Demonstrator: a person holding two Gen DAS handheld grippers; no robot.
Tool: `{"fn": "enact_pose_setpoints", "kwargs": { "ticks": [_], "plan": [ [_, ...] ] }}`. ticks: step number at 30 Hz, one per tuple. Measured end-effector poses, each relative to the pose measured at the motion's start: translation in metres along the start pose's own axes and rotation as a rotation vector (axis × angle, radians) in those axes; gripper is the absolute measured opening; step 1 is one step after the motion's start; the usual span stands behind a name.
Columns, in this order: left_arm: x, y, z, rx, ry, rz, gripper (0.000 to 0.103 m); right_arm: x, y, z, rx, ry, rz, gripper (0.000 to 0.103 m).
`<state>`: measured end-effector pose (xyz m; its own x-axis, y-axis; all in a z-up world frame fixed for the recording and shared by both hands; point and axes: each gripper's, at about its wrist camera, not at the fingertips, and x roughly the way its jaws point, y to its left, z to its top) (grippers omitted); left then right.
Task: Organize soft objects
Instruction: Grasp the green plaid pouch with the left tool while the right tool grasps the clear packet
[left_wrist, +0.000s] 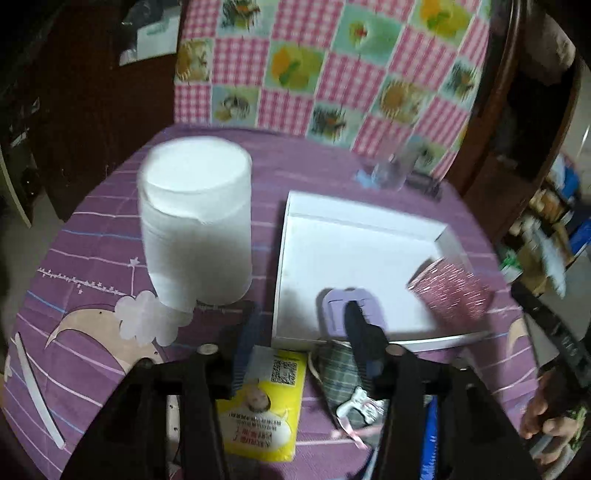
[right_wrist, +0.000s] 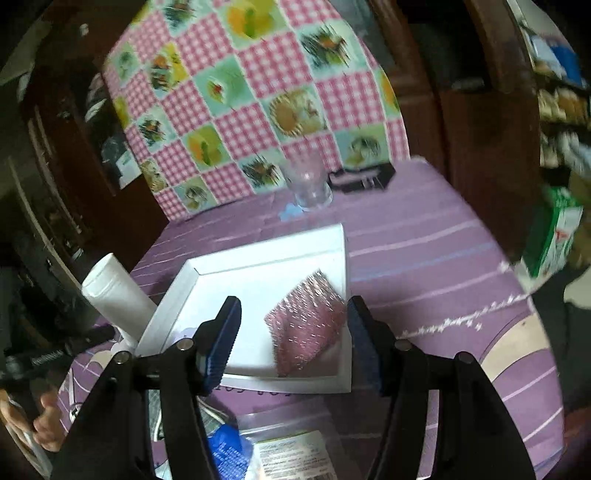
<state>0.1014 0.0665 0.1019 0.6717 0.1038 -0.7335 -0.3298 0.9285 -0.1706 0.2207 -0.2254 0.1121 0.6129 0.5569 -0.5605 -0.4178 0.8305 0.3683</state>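
A white tray (left_wrist: 354, 254) (right_wrist: 258, 273) lies on the purple tablecloth (left_wrist: 92, 258). A pink glittery scrubber (left_wrist: 454, 291) (right_wrist: 310, 325) rests in its near right corner. A small lilac pad (left_wrist: 351, 302) lies at the tray's near edge. A white tissue roll (left_wrist: 195, 221) (right_wrist: 118, 295) stands left of the tray. My left gripper (left_wrist: 303, 332) is open above the tray's front edge, its right finger over the lilac pad. My right gripper (right_wrist: 293, 332) is open with the scrubber between its fingers, the pads not pressing it.
A yellow tissue pack (left_wrist: 266, 398) and a plaid pouch (left_wrist: 340, 373) lie under the left gripper. A clear glass (right_wrist: 308, 184) and a black item (right_wrist: 362, 177) stand behind the tray. Blue and clear packets (right_wrist: 258, 450) lie near me. A hand (left_wrist: 543, 417) shows right.
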Motion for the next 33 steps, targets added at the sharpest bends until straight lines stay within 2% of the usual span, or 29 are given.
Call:
{"fn": "enact_pose_setpoints", "kwargs": {
  "ticks": [1, 3, 5, 8, 12, 15, 19, 22, 29, 33],
  "plan": [
    [-0.009, 0.001, -0.001, 0.001, -0.026, -0.016, 0.068, -0.004, 0.003, 0.001, -0.011, -0.010, 0.007, 0.061],
    [-0.026, 0.001, -0.004, 0.008, -0.092, -0.027, 0.073, -0.017, 0.012, 0.001, -0.051, -0.037, 0.001, 0.061],
    [-0.042, 0.001, -0.009, 0.017, -0.154, -0.019, 0.080, -0.028, 0.019, -0.001, -0.077, -0.058, -0.039, 0.061],
    [-0.052, 0.001, -0.013, 0.006, -0.215, 0.019, 0.080, -0.046, 0.027, -0.006, -0.092, -0.111, -0.129, 0.062],
    [-0.056, -0.001, -0.028, 0.033, -0.266, 0.056, 0.080, -0.057, 0.034, -0.016, -0.130, -0.106, -0.100, 0.064],
    [-0.054, -0.005, -0.042, 0.068, -0.262, 0.081, 0.080, -0.060, 0.035, -0.028, -0.140, -0.076, -0.092, 0.064],
    [-0.047, -0.004, -0.056, 0.061, -0.237, -0.010, 0.080, -0.059, 0.032, -0.044, -0.118, -0.019, -0.078, 0.065],
    [-0.042, 0.000, -0.063, 0.020, -0.253, -0.065, 0.080, -0.053, 0.031, -0.051, -0.100, 0.016, -0.095, 0.066],
    [-0.025, 0.000, -0.076, 0.075, -0.179, -0.035, 0.080, -0.034, 0.034, -0.061, -0.074, 0.091, -0.074, 0.066],
    [-0.021, -0.009, -0.081, 0.115, -0.155, -0.063, 0.080, -0.026, 0.033, -0.066, -0.047, 0.139, -0.059, 0.066]
  ]
}}
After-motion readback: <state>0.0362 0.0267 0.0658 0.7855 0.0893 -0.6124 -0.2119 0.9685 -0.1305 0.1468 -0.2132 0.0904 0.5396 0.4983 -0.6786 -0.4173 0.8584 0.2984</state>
